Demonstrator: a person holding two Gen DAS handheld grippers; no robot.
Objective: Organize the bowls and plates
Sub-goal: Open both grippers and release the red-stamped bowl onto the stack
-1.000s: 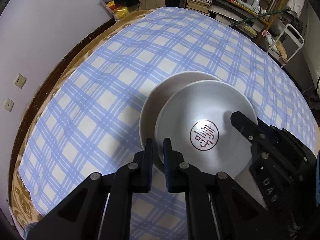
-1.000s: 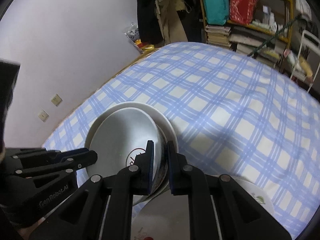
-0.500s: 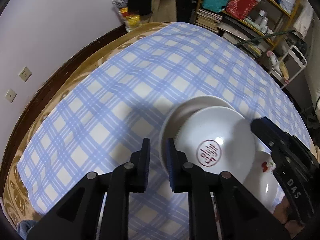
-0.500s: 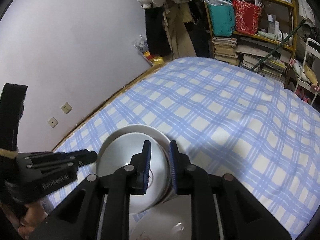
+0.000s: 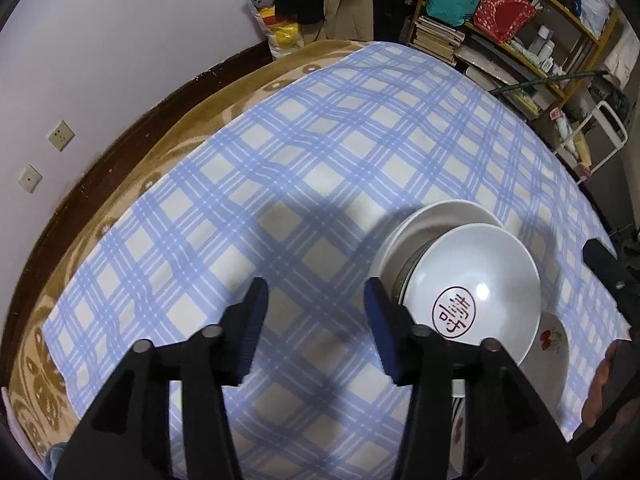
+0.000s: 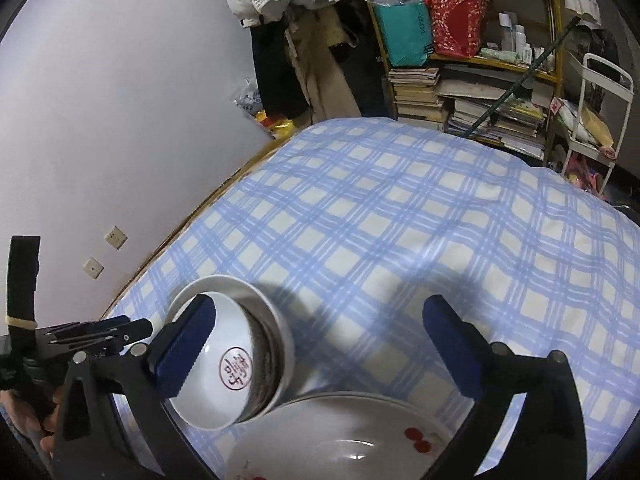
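Bowl (image 5: pixel 470 292) with red stamp nested in stack beside left tongs (image 5: pixel 316 328), both tongs opening, nothing between; cherry plate (image 6: pixel 340 436) under right tongs (image 6: pixel 320 348) seemingly left.

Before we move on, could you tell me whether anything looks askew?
Yes: the white bowl with the red seal sits tilted and off-centre in the larger white bowl, not nested flat.
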